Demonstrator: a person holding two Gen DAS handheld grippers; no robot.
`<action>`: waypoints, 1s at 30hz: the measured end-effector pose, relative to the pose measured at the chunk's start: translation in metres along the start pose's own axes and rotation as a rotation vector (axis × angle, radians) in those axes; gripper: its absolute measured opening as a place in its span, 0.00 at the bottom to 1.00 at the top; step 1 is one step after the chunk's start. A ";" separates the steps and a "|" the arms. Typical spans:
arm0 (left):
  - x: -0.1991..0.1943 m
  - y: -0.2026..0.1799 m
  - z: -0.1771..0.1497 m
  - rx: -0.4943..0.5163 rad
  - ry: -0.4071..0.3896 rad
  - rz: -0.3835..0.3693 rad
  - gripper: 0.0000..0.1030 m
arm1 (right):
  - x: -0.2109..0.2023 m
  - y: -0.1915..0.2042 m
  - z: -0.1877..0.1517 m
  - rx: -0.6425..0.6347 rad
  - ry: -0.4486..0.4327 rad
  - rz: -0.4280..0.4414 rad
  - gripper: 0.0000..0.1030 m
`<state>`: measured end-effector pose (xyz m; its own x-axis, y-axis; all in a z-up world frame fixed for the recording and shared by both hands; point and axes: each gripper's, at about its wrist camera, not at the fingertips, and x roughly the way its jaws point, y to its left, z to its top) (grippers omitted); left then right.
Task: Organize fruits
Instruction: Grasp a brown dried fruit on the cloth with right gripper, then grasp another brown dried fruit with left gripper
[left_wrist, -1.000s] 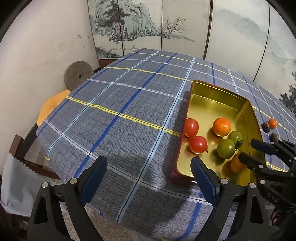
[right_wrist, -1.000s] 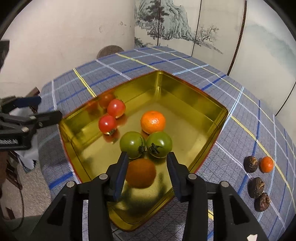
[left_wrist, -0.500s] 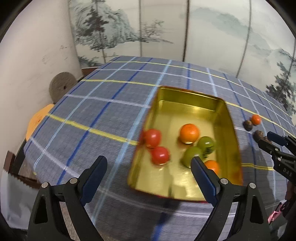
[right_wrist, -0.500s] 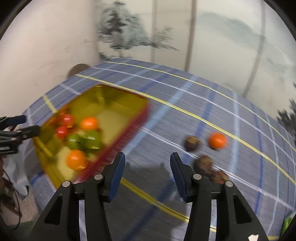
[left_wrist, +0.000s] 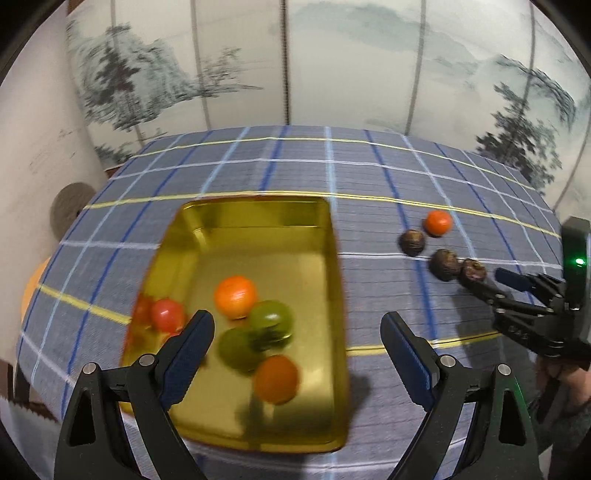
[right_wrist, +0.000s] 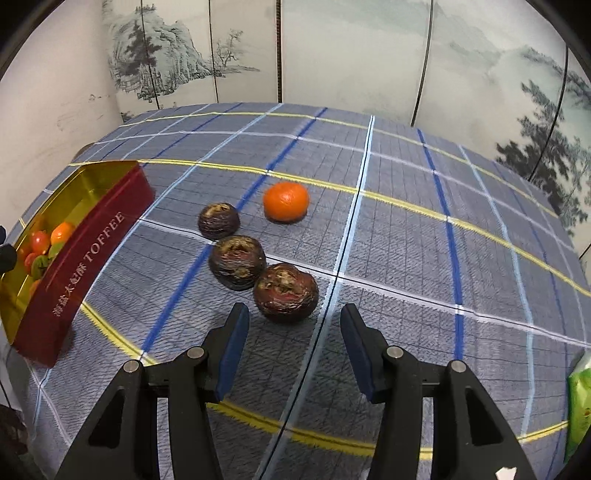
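**Right jaws lined up on nearest dark fruit; tin part-filled**

Right gripper (right_wrist: 291, 343): jaws narrow, nothing between them. Just ahead of the tips lies the nearest dark fruit (right_wrist: 286, 292), touching a second dark fruit (right_wrist: 237, 261); a third dark fruit (right_wrist: 218, 220) and a loose orange (right_wrist: 286, 201) lie further ahead. The toffee tin (right_wrist: 85, 254) sits well off to the left of these jaws.

Left gripper (left_wrist: 297, 341): jaws wide, empty, hovering over the near end of the tin, above two green fruits, two oranges and red tomatoes.

Risks, as I judge them:
- Jaw gap looks barely wider than the nearest dark fruit; a tip landing on top would roll it.
- The touching neighbour could be nudged across the counter (right_wrist: 406, 229) cloth.
- Round, wrinkled skin may slip under an off-centre squeeze.

Change from one second ago: the right jaws then straddled an orange over the tin; that orange now lies in the tin and the jaws have swung to the loose fruit, slightly wider. Left view has swung rightward.
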<state>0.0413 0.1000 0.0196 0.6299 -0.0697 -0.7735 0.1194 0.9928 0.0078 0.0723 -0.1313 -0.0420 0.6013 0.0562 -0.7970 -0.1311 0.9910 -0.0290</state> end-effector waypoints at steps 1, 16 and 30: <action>0.002 -0.007 0.002 0.012 0.000 -0.004 0.89 | 0.004 -0.001 0.000 -0.002 0.001 0.001 0.48; 0.041 -0.076 0.027 0.104 0.020 -0.043 0.89 | 0.023 -0.009 0.008 -0.015 -0.012 0.010 0.36; 0.092 -0.139 0.037 0.164 0.072 -0.118 0.87 | 0.005 -0.132 -0.016 0.197 -0.007 -0.160 0.38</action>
<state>0.1108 -0.0477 -0.0292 0.5487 -0.1713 -0.8183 0.3162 0.9486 0.0134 0.0803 -0.2634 -0.0519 0.6079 -0.1035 -0.7872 0.1222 0.9918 -0.0361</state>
